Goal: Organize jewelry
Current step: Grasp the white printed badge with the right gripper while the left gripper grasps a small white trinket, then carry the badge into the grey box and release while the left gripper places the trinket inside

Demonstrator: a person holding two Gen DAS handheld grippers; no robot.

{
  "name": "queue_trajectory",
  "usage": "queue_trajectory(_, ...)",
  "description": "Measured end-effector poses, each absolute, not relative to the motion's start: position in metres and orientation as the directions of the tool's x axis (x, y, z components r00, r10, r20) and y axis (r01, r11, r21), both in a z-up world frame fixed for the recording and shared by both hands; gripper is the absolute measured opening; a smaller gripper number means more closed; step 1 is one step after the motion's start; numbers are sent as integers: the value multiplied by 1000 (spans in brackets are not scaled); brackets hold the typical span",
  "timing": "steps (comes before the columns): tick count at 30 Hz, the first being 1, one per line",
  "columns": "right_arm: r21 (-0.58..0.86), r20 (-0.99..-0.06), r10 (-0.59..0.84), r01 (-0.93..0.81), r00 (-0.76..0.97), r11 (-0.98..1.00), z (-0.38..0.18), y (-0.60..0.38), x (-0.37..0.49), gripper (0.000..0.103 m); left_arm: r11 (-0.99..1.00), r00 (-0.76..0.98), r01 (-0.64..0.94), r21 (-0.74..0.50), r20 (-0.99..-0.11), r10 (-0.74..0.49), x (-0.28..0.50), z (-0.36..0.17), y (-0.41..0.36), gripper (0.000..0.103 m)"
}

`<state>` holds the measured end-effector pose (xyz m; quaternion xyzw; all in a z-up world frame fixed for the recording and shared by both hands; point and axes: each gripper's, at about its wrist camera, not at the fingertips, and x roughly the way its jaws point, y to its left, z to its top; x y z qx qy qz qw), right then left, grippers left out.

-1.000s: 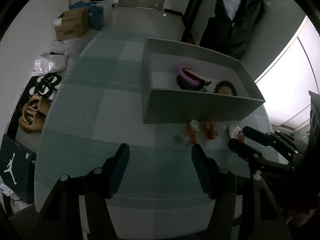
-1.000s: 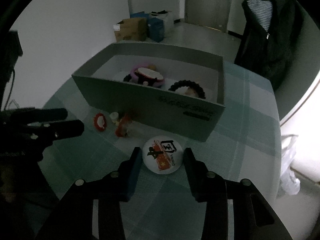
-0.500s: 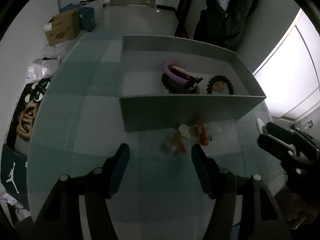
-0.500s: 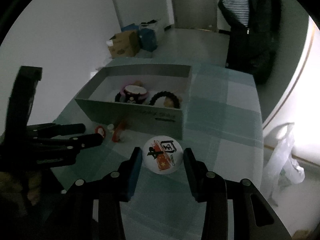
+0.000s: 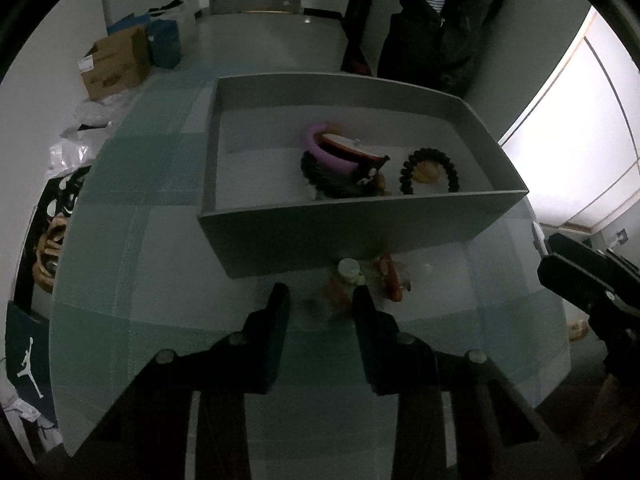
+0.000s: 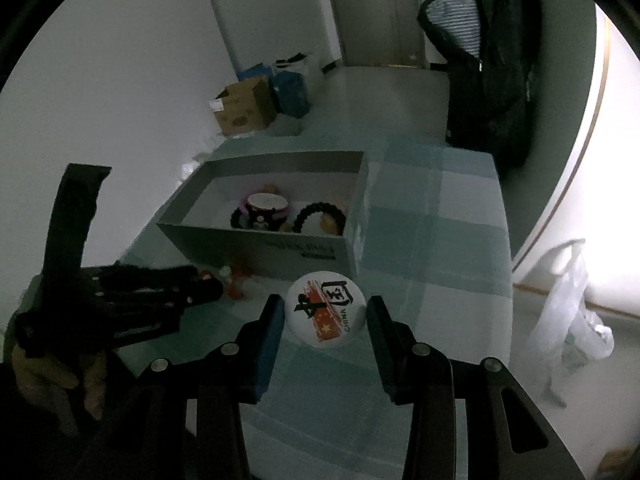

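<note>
Right wrist: right tongs (image 6: 325,320) clamp round badge (image 6: 325,314) | left tongs (image 5: 320,300) parted, small trinkets (image 5: 347,280) between tips

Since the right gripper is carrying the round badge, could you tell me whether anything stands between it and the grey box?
Only the grey box's near wall, which the round badge in the right gripper must clear. The box's top is open.

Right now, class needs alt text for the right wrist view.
The right hand-held gripper holds a round white badge above the checked table. Behind sits a grey box containing bracelets; the left hand-held gripper reaches toward small items beside it.
</note>
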<state>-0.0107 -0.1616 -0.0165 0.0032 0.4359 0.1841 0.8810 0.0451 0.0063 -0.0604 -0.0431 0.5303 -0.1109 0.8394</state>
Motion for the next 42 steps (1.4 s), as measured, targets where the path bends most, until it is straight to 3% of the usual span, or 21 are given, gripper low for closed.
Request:
queue_trajectory(10, 183, -743, 340, -313, 576, 932, -9, -159, -8, 41, 951, 401, 177, -254, -864, -306, 40, -54, 6, 25)
queue_trajectory(25, 274, -650, 423, -325, 631, 905, 20, -150, 8, 41, 892, 501, 276, -358, -738, -451, 34, -6, 12, 25)
queue_trajectory(42, 347, -638, 470, -318, 610, 883, 11, -138, 48, 41, 879, 551, 248, -406, -688, -473, 72, 2, 25, 25)
